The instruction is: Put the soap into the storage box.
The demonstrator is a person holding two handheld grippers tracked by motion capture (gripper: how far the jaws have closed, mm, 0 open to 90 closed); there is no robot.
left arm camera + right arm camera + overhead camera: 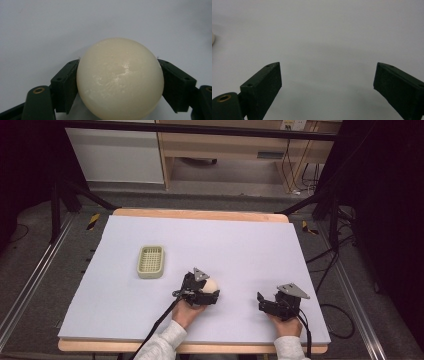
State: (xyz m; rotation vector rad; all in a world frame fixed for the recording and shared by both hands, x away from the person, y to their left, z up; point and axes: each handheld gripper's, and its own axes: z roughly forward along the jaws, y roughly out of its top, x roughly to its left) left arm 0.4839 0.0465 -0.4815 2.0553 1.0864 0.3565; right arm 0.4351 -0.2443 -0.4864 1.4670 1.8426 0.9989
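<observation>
My left tool (pixel 207 290) is clamped on the cream ball (pixel 120 78), one jaw pressed against each side at about its widest part, and the ball sits near the front edge of the bench (pixel 240 245), a little left of the middle. I judge the step in hand to be carrying it to the small pale basket (pixel 151 261), which lies nearer the left edge and farther back. The ball is smooth and glossy, so I think it could squirt out if I squeeze off-centre; I want to keep the jaws level across its middle, lift straight up before swinging left, and move without jerks. Over the basket I would lower until the ball is nearly inside before letting go, or it may roll off. My right tool (pixel 327 82) rests with its jaws wide apart near the front right corner, holding nothing.
</observation>
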